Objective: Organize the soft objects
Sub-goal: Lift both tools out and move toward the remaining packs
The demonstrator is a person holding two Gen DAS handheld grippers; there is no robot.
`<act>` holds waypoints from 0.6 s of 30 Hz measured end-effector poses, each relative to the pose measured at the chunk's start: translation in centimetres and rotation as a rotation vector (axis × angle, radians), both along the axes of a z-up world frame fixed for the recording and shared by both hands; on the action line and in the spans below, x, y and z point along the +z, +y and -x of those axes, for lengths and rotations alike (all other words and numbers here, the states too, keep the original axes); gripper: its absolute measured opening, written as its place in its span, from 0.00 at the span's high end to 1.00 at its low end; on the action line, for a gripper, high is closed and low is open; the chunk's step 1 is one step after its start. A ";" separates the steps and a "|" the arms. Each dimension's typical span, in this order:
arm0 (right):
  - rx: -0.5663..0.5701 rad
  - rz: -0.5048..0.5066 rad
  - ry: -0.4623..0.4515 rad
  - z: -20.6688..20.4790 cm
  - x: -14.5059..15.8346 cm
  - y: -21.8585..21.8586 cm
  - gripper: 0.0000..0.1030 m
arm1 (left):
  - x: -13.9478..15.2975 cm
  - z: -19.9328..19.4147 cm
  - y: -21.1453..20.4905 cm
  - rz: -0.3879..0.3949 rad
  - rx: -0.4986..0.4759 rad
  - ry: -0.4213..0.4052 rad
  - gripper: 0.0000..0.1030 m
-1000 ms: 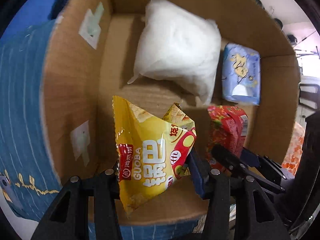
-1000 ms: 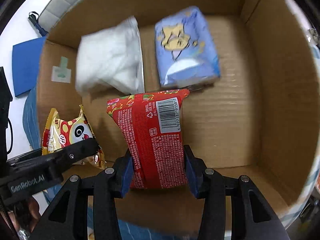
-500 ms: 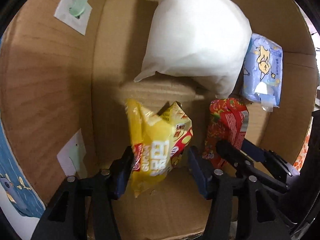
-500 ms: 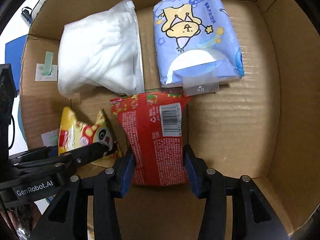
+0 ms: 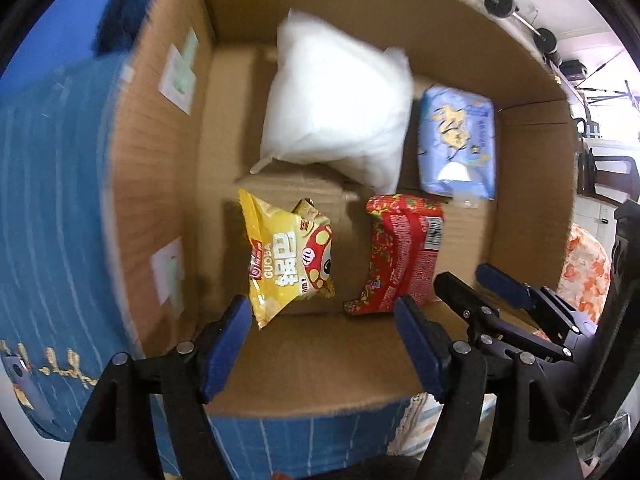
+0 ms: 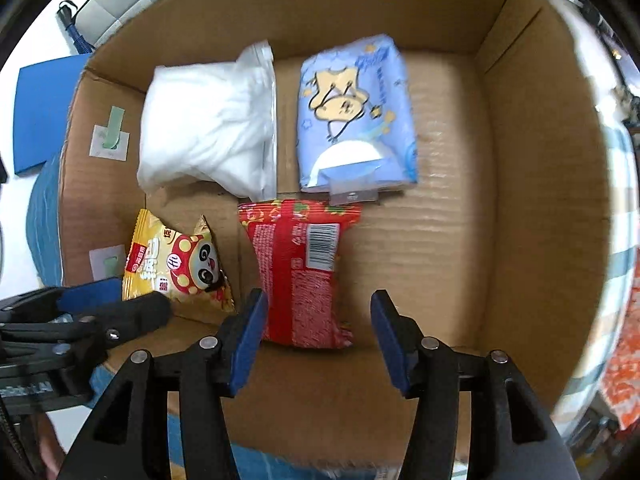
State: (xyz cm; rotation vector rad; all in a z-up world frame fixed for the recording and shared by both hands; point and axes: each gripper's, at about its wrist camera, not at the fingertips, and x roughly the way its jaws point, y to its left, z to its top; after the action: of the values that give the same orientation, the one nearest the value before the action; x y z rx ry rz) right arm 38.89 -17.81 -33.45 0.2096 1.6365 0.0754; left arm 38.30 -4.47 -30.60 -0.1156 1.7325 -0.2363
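You've let go of both packets w/in the last second, so read it big to small. The cardboard box [image 6: 532, 184] now holds four soft items, and its right half is bare floor. Biggest is the white pillow bag [image 5: 336, 108], lying at the far wall, left of centre, w/ the blue tissue pack [image 6: 356, 120] just beside it on the right. In the near row, the red snack packet [image 6: 300, 272] lies flat, barcode up, its far end touching or nearly touching the tissue pack and the pillow bag's corner. The yellow chip bag [image 5: 288, 256] sits to its left, close to the box's left wall, puffed and a bit tilted. A sec ago each of these two was pinched btwn jaws; now your left gripper [image 5: 324, 328] has its jaws spread wide and has backed off to the near edge, chip bag free ahead of it. Your right gripper [image 6: 316, 328] is the same: jaws spread, the red packet's near end lying loose btwn them, not squeezed. So both drops look done and the near row is filled on the left side. My read: if more soft items are left outside the box, you're free to fetch them and use the bare right half.
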 end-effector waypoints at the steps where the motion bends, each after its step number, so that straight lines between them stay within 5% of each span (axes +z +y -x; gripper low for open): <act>1: 0.004 0.010 -0.007 0.6 0.6 -0.3 0.42 | 1.0 0.6 -0.2 -0.018 -0.006 -0.039 0.29; 6: 0.011 0.042 -0.045 3.4 3.6 -1.1 0.37 | 5.7 2.7 0.6 -0.104 -0.001 -0.235 0.05; 14: 0.016 0.098 -0.169 5.6 8.3 -2.3 0.14 | 9.6 3.7 3.0 -0.115 0.034 -0.382 0.03; 18: 0.017 0.131 -0.235 7.2 10.4 -2.7 0.12 | 11.1 5.1 3.0 -0.134 0.035 -0.443 0.03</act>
State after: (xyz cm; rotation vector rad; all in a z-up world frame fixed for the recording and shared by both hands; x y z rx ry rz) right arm 31.67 -20.49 -23.03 0.0823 1.4033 0.0050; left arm 33.15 -1.48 -19.50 0.0059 1.2992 -0.1080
